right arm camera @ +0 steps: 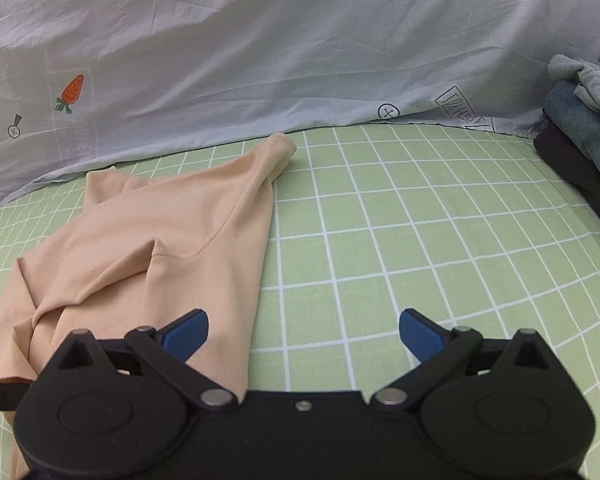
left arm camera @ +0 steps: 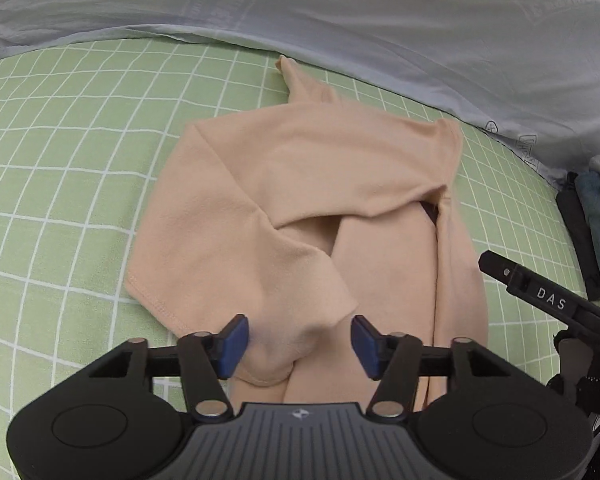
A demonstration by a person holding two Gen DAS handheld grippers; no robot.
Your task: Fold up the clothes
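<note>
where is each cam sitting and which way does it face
Left wrist: on the left gripper, looking along its open fingers over the peach garment; the right gripper's arm shows at right.
Right wrist: on the right gripper, open, facing the green checked sheet.
Shared: garment, sheet, carrot-print cover, clothes stack.

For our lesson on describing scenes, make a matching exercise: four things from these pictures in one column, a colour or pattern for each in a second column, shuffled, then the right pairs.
Things
1. top being folded
2. bedsheet
3. quilt
4. pads of the right hand-held gripper

Descriptions
A. pale grey-blue with carrot prints
B. blue
C. peach
D. green with a white grid

Pairs: 1-C, 2-D, 3-A, 4-B
</note>
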